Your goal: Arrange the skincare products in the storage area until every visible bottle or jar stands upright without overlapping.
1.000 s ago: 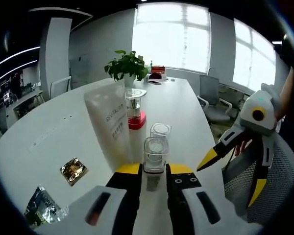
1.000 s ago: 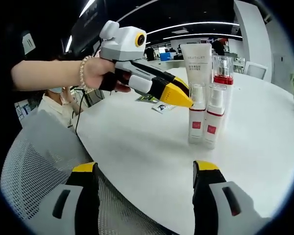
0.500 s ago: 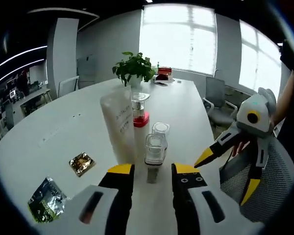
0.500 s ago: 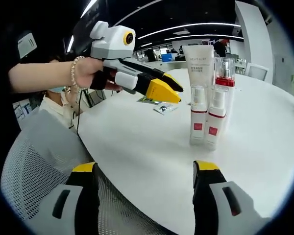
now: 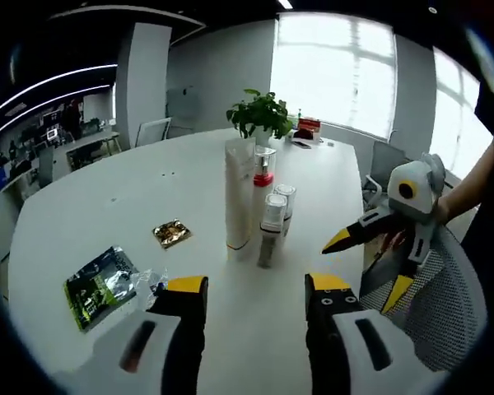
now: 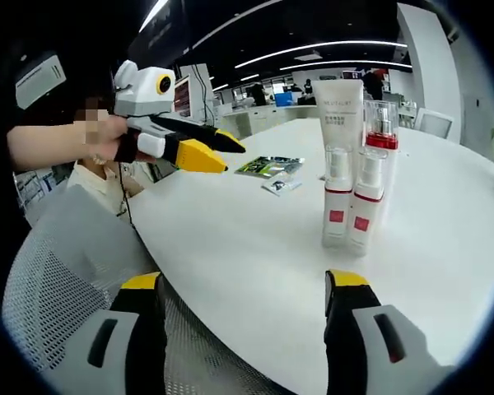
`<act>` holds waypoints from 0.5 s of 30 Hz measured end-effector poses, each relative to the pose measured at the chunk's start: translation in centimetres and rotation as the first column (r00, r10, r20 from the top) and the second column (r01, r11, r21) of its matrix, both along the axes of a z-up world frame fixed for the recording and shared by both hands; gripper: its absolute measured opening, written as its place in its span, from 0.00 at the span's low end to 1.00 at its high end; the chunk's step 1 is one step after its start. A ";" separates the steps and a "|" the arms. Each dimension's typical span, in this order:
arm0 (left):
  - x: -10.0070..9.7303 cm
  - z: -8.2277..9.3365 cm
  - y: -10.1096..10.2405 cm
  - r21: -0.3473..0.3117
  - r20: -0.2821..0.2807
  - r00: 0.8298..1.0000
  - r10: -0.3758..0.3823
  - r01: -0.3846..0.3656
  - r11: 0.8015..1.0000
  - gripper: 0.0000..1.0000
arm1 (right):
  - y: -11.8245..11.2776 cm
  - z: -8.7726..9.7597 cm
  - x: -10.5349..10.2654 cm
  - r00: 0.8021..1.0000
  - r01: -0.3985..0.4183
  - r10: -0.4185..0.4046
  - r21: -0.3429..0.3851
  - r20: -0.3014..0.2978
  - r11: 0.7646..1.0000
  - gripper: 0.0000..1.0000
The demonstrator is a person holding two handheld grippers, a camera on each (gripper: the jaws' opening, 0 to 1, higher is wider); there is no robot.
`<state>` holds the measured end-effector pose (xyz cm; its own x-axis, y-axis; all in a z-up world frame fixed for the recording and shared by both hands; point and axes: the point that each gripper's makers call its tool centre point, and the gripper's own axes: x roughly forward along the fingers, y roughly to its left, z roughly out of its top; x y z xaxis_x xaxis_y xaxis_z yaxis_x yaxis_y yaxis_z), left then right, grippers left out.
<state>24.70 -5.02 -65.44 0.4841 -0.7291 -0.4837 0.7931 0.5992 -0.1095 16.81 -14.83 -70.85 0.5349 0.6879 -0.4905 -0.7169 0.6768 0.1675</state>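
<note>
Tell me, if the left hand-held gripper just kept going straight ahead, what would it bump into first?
Probably the nearer clear-capped spray bottle, which stands upright almost dead ahead of the open left hand-held gripper. The white tube stands just beside it, so depth makes it a close call.

Left gripper view: looks along the white table (image 5: 82,214) toward the windows, bottle cluster (image 5: 259,210) near. Right gripper view: from the table edge (image 6: 230,271), facing the office interior, same cluster (image 6: 354,189) close; both share cluster and tabletop.
</note>
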 end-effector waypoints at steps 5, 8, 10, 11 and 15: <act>-1.6 -0.2 2.4 -0.006 -0.036 0.996 0.077 -0.077 0.997 0.58 | 0.0 0.0 0.0 1.000 0.001 -0.001 0.000 0.000 1.000 0.79; -2.7 -0.1 4.0 -0.015 -0.054 0.991 0.123 -0.124 0.992 0.63 | -0.1 0.0 0.0 1.000 0.003 -0.003 -0.001 0.000 1.000 0.79; -3.4 0.2 4.5 -0.023 -0.056 0.988 0.143 -0.144 0.989 0.67 | -0.1 -0.1 0.0 1.000 0.002 -0.002 -0.001 -0.002 1.000 0.79; -3.7 0.3 4.6 -0.024 -0.054 0.987 0.150 -0.152 0.988 0.68 | -0.1 -0.1 -0.1 1.000 0.001 -0.001 -0.003 -0.002 1.000 0.79; -4.1 0.6 6.5 -0.033 -0.059 0.980 0.191 -0.193 0.981 0.75 | 0.0 -0.3 -0.1 1.000 -0.005 0.005 -0.007 -0.005 1.000 0.79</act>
